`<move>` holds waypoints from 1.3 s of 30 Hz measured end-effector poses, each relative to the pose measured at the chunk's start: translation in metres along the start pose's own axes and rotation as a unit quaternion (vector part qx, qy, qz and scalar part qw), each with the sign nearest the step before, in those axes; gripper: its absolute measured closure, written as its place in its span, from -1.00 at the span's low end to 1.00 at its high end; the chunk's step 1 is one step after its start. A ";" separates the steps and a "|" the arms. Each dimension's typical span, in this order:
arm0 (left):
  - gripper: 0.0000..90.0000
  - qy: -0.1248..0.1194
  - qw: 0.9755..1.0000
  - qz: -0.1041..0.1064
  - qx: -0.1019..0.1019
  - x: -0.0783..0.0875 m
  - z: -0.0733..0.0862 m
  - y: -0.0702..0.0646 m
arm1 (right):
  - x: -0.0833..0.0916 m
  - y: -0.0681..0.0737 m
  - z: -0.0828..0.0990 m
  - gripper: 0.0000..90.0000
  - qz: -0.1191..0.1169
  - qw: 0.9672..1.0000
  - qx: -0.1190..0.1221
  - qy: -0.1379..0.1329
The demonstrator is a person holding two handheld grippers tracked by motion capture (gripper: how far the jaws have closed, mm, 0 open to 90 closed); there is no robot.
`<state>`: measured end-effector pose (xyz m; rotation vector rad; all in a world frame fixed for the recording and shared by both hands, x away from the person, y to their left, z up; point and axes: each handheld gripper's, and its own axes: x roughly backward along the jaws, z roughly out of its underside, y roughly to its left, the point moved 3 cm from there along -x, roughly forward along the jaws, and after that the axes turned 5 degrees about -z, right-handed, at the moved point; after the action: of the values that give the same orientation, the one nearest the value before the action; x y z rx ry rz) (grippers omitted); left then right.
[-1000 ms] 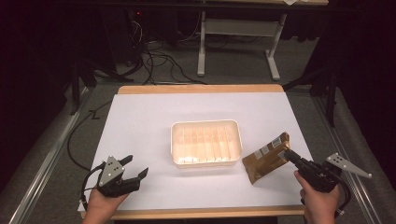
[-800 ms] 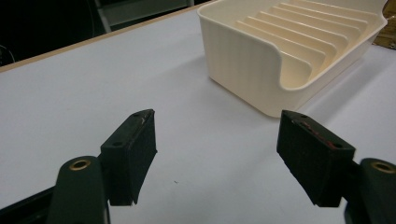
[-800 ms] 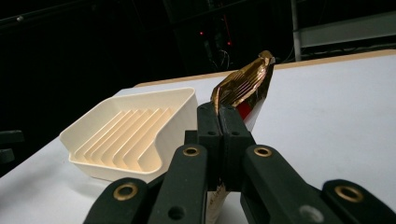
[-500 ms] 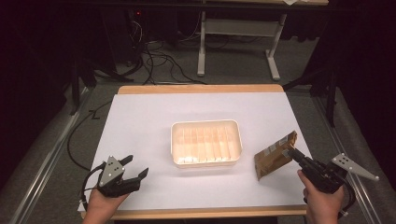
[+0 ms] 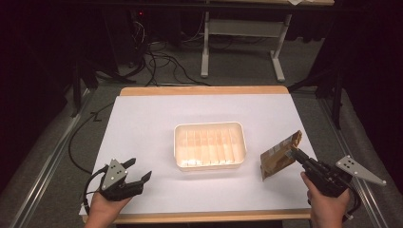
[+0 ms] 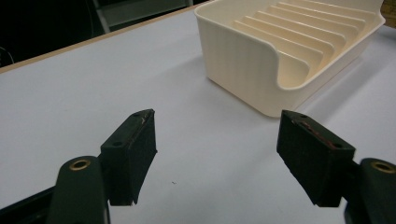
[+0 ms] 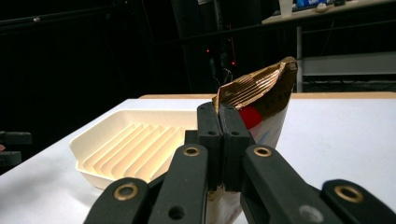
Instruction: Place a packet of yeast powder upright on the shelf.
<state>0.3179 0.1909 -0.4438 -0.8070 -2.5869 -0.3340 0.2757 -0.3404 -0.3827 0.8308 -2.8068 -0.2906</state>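
Note:
A brown and gold snack bag stands tilted on the white table, right of the cream ribbed tray. My right gripper is shut on the bag's side edge; in the right gripper view the jaws are pressed together on the bag, with the tray to the left. Whether the bag's bottom touches the table I cannot tell. My left gripper rests open near the front left corner, nothing between its fingers. In the left gripper view its jaws stand wide apart, short of the tray wall.
The white sheet covers a wooden table whose edges show at front and back. Black cables and a desk frame lie on the floor beyond the far edge. Metal rails run along both sides.
My right gripper has drawn the bag a little to the right, away from the tray. The left gripper has not moved.

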 end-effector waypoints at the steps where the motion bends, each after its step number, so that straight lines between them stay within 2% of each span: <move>1: -0.36 0.000 1.000 0.000 0.000 0.000 0.000 0.000 | 0.000 0.000 0.000 1.00 0.000 1.000 0.000 0.000; 9: -0.36 -0.005 1.000 0.003 0.003 0.000 0.000 0.000 | 0.000 0.006 -0.001 1.00 -0.001 1.000 0.001 -0.008; 14: -0.36 -0.006 1.000 0.002 0.018 0.000 0.002 0.001 | 0.002 0.009 -0.002 1.00 -0.002 1.000 0.005 -0.012; 28: -0.36 -0.012 1.000 -0.007 0.025 0.004 0.001 0.003 | 0.003 0.016 -0.014 1.00 -0.004 0.999 0.015 -0.031; 39: -0.37 -0.014 1.000 -0.009 0.022 0.005 0.001 0.005 | -0.012 0.017 -0.032 1.00 -0.002 0.999 0.025 -0.032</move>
<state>0.3168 0.1980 -0.4423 -0.7798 -2.6195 -0.2719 0.2852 -0.3239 -0.3496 0.8520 -2.8836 -0.2519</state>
